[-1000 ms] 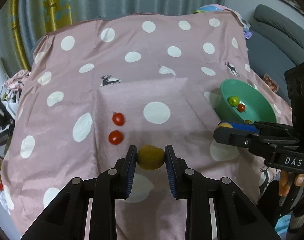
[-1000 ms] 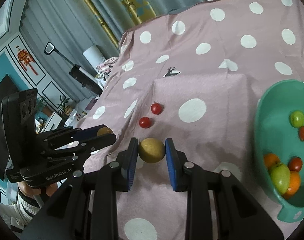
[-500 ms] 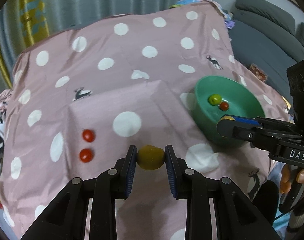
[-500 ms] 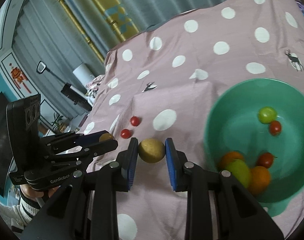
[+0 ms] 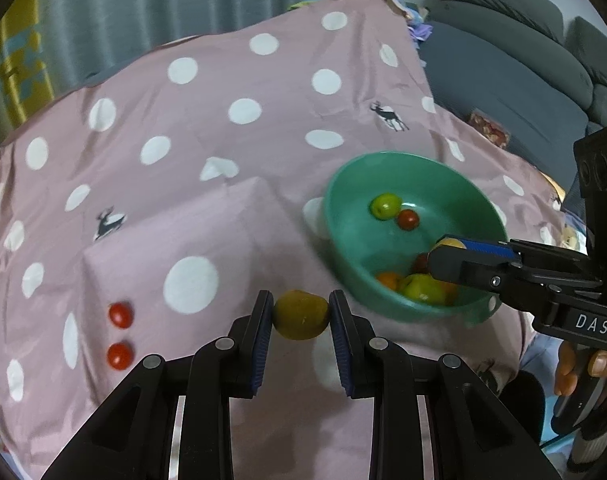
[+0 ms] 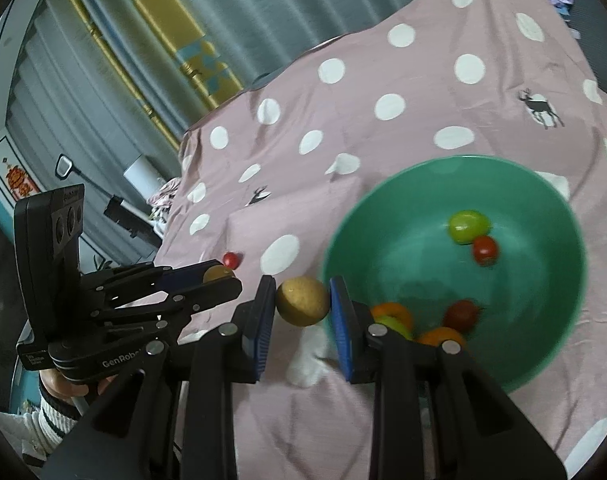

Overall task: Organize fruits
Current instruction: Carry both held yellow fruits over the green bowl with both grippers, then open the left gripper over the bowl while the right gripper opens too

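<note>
Both my tongs have swung toward the green bowl (image 5: 413, 178), each clenched on a yellowish fruit: left tongs (image 5: 300, 320), right tongs (image 6: 302, 302); my right tongs hide some bowl fruit.

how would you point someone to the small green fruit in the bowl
Find the green bowl on the pink polka-dot cloth. Against its far inner wall, apart from the pile of fruit at the near side, sits the yellow-green fruit; it touches only a smaller red tomato.

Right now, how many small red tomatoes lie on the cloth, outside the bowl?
2. Both lie on the pink cloth, left of the left tongs: one farther away, one nearer. None seems hidden.
</note>
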Motion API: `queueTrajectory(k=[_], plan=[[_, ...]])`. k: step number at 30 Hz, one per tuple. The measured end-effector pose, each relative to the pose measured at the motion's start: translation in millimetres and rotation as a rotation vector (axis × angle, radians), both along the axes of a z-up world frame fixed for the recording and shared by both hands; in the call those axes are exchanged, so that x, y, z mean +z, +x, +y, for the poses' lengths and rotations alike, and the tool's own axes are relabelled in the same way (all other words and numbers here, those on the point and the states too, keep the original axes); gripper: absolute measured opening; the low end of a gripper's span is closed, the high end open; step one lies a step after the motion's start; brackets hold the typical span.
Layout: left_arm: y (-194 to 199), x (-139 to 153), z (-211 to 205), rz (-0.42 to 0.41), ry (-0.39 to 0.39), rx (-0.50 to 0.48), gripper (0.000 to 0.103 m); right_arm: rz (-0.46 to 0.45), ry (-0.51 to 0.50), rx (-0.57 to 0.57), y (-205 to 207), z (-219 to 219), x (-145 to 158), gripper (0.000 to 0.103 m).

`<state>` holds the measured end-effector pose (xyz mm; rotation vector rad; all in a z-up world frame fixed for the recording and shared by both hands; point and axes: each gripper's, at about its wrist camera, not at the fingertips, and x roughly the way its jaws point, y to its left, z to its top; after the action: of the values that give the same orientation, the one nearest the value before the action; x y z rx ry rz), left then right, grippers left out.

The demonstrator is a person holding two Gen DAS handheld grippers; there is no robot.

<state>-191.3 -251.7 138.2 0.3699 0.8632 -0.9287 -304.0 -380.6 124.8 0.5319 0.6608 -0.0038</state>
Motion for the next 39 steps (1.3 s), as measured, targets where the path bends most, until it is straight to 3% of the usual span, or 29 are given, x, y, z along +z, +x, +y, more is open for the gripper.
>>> queueTrajectory(k=[16, 26, 35, 37, 39], plan=[[-15, -22, -82, 0.050, 0.069, -0.144, 0.030, 0.076, -0.059, -0.140, -27, -46, -20, 0.028], [-19, -30, -91, 0.039, 0.096, -0.154, 0.030, 0.091, -0.079, -0.151, -28, -50, -24, 0.028], [-19, -20, -82, 0.011, 0.072, -0.131, 0.030, 0.083, -0.071, -0.171, -31, -49, -19, 0.031], [-19, -17, -78, 0.010, 0.065, -0.123, 0.033, 0.080, -0.071, -0.173, -32, -47, -18, 0.033], [-17, -13, -73, 0.009, 0.056, -0.111, 0.053, 0.075, -0.072, -0.174, -33, -45, -15, 0.037]])
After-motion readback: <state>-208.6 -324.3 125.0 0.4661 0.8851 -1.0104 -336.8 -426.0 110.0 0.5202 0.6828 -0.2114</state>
